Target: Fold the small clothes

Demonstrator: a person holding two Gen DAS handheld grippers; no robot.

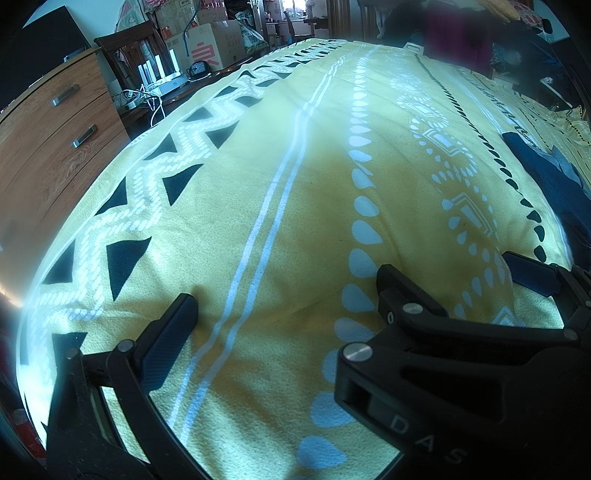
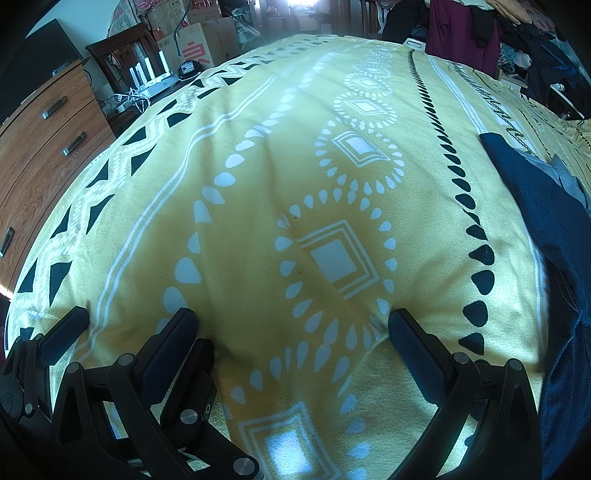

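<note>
A dark blue denim garment (image 2: 546, 229) lies on the yellow patterned blanket (image 2: 258, 177) at the right edge of the bed; it also shows in the left wrist view (image 1: 554, 177). My right gripper (image 2: 291, 325) is open and empty, low over the blanket, with the garment off to its right. My left gripper (image 1: 288, 291) is open and empty, resting low over the blanket left of the right one. The right gripper's finger (image 1: 532, 273) shows at the right of the left wrist view, and the left gripper's finger (image 2: 62, 339) at the lower left of the right wrist view.
A wooden drawer chest (image 1: 44, 147) stands left of the bed. Behind it is a dark wooden chair (image 1: 125, 48), a white router with cables (image 1: 162, 81) and cardboard boxes (image 1: 210, 40). Clothes (image 2: 461, 33) are piled at the far right.
</note>
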